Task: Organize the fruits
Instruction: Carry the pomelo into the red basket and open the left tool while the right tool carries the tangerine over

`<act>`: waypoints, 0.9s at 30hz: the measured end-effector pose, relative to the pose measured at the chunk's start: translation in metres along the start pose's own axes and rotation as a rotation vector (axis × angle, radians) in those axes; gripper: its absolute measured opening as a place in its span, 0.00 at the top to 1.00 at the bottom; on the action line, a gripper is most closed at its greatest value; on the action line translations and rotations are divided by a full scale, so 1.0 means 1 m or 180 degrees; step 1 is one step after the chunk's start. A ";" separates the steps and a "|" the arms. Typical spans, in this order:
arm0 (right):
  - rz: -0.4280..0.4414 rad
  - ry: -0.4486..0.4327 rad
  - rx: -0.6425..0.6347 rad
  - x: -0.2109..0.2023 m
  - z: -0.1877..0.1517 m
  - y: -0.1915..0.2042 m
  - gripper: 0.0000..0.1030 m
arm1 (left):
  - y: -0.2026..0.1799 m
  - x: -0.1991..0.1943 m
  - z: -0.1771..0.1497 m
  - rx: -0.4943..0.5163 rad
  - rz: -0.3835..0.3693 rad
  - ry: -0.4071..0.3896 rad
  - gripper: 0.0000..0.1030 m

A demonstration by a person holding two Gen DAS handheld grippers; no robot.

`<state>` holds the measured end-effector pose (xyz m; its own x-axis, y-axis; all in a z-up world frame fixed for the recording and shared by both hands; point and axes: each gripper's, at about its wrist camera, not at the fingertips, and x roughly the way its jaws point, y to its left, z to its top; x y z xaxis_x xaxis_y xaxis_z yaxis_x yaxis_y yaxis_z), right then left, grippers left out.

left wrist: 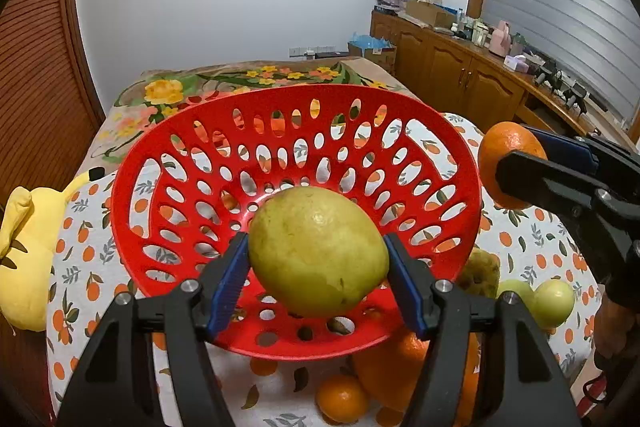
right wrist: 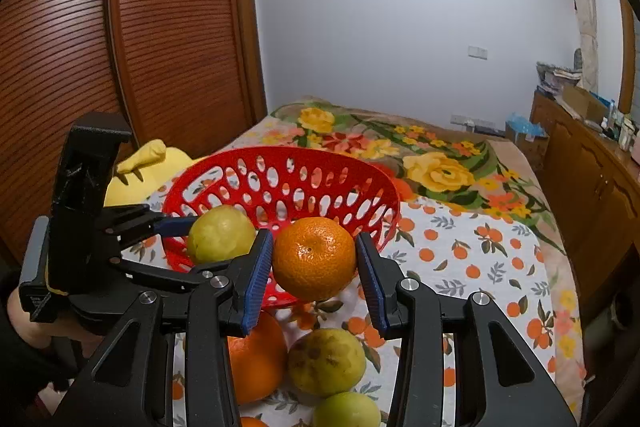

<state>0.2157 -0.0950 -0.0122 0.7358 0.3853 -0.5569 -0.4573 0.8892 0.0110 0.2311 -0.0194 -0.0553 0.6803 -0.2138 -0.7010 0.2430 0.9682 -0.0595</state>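
A yellow-green pear [left wrist: 318,251] is clamped between the blue pads of my left gripper [left wrist: 318,279], held over the near side of the red perforated basket [left wrist: 132,163]. My right gripper [right wrist: 314,273] is shut on a small orange [right wrist: 315,258] just before the basket's [right wrist: 384,187] near rim. In the left wrist view that orange [left wrist: 508,151] and the right gripper [left wrist: 516,167] appear at the basket's right. In the right wrist view the pear [right wrist: 219,233] and left gripper [right wrist: 192,231] sit at the basket's left edge.
On the orange-print cloth [right wrist: 480,267] below lie a big orange [right wrist: 256,359], a spotted pear [right wrist: 326,361], green fruits [left wrist: 554,301] and a small orange [left wrist: 342,403]. A yellow plush toy [left wrist: 28,251] lies left of the basket. A flowered bedspread [right wrist: 440,163] stretches behind.
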 end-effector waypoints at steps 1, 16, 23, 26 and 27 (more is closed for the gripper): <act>0.0004 0.0009 -0.0004 0.001 0.000 0.000 0.59 | 0.000 0.002 0.000 0.0005 0.0008 0.0017 0.36; 0.0016 0.0090 -0.0007 0.013 0.005 -0.007 0.59 | 0.003 0.014 0.001 -0.0016 0.0066 0.0144 0.35; 0.0016 0.0091 0.0004 0.016 0.004 -0.010 0.59 | 0.005 -0.010 0.012 -0.0092 0.0048 -0.0098 0.30; 0.0038 0.0085 0.0012 0.018 0.005 -0.011 0.59 | 0.011 -0.024 0.014 -0.0142 0.0060 -0.0213 0.29; 0.0046 0.0086 0.0018 0.019 0.005 -0.012 0.59 | 0.014 -0.029 0.015 -0.0160 0.0071 -0.0249 0.29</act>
<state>0.2376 -0.0967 -0.0187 0.7153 0.3915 -0.5789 -0.4650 0.8850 0.0239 0.2250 -0.0017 -0.0256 0.7376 -0.1996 -0.6451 0.1934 0.9777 -0.0814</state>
